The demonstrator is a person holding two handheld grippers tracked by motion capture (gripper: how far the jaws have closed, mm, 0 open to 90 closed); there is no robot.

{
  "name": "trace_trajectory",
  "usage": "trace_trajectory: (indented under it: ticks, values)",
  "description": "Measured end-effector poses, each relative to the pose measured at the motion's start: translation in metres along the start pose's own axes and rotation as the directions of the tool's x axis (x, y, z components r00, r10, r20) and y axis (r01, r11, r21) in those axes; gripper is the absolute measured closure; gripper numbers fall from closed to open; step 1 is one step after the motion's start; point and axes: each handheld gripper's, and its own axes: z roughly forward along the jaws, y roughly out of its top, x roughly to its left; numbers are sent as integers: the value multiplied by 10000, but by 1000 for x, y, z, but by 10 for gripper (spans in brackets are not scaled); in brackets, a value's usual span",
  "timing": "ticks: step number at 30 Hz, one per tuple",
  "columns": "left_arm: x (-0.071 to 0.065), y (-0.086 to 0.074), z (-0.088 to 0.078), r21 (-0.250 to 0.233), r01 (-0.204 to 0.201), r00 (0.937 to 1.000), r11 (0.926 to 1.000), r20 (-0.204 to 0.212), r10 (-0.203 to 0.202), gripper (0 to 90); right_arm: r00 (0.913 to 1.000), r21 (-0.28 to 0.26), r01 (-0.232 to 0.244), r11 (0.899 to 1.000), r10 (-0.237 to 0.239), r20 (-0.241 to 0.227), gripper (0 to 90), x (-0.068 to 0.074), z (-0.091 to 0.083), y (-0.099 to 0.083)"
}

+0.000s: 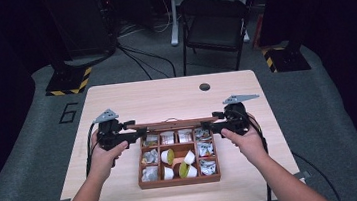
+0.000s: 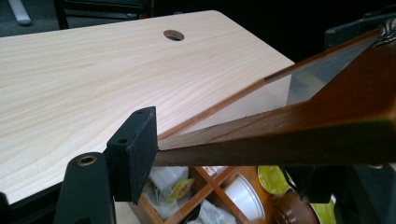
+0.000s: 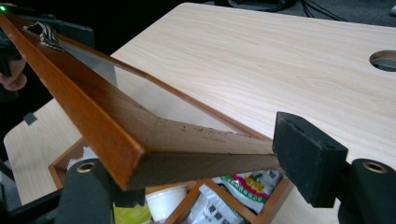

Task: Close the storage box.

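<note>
A brown wooden box with several compartments sits at the table's near middle, holding white cups, yellow-lidded cups and sachets. Its glass-paned lid stands raised, hinged at the far side. My left gripper is shut on the lid's left rail and my right gripper on its right rail. In the left gripper view the lid frame runs between the jaws of the left gripper, one pad pressed to its edge. In the right gripper view the lid frame sits in the right gripper, whose pad touches the rail's end.
The light wooden table has a cable hole at the far middle. A black folding chair stands beyond the far edge. Cables and stand bases lie on the grey floor around the table.
</note>
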Motion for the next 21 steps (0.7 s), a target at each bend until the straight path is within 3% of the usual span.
trace_trajectory:
  ticks: [3,7,13,17,21]
  values:
    - [-5,-3,-6,37,-292,9995,9996,-83,293,321,9997,19,219,9998,-219,54,302,3,-4,-5]
    - [-9,-5,-16,-197,-181,9998,9996,127,183,320,9999,-83,90,9999,-91,-101,308,4,-10,-11]
    - [-18,-11,-24,-136,-259,9995,9996,171,262,325,9997,-270,116,9996,-122,-207,317,11,-20,-18]
    - [-25,-25,-27,-123,-365,9993,9993,83,367,332,9992,-363,386,9986,-390,-82,328,17,-27,-31]
    - [-35,-45,-28,158,-782,9968,9968,-159,784,328,9983,-338,577,9978,-576,31,341,24,-29,-57]
